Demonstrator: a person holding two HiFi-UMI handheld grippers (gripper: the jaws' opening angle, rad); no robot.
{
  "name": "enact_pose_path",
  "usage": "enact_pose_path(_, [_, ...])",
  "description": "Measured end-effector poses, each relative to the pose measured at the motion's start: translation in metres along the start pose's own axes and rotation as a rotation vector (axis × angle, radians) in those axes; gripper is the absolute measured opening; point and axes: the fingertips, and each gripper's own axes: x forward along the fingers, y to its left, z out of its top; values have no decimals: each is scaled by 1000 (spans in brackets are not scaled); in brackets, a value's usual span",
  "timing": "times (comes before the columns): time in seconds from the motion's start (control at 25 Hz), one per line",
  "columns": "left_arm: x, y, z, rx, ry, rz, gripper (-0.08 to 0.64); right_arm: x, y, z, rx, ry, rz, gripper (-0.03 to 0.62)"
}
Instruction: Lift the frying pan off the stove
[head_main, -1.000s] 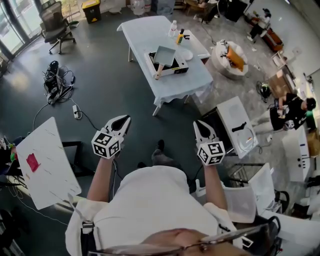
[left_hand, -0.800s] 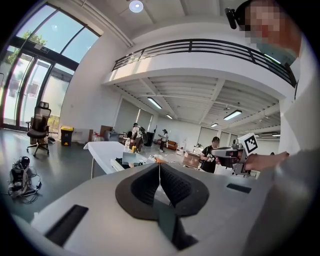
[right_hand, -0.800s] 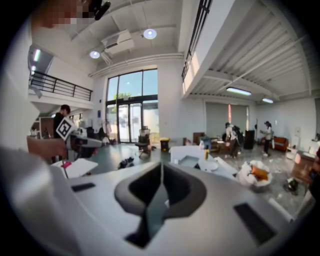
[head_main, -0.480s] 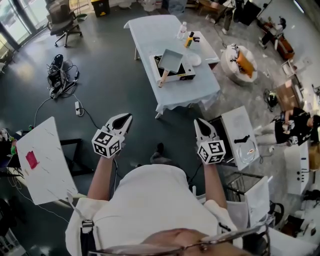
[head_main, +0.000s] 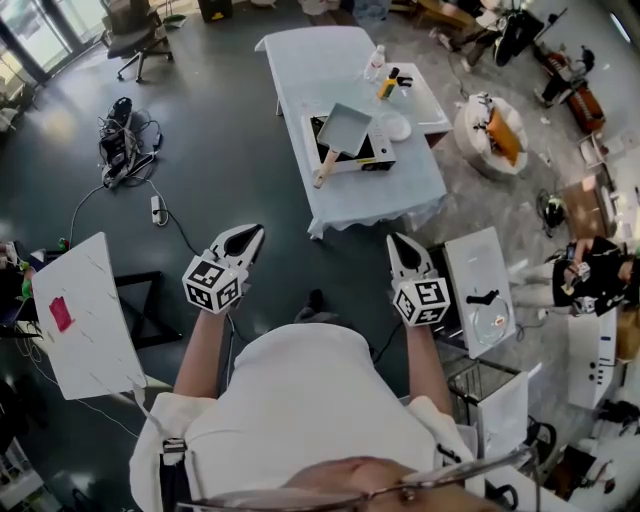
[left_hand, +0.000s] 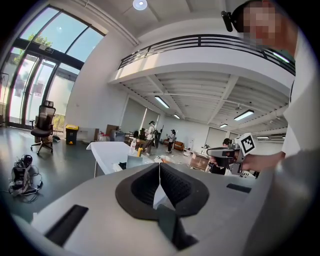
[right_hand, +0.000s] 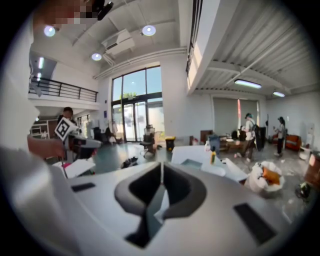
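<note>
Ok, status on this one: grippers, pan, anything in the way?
Left gripper and right gripper shut, empty, far short of the table. Frying pan sits on the stove, untouched. Only floor in between.

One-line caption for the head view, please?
Shut and empty, left gripper and right gripper are held short of the table where the frying pan sits on the stove.
</note>
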Motion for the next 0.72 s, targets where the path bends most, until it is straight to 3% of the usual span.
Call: enact_pose_path(0.72, [64, 16, 17, -65, 4, 70, 31, 57, -66, 1, 2, 24, 81, 35])
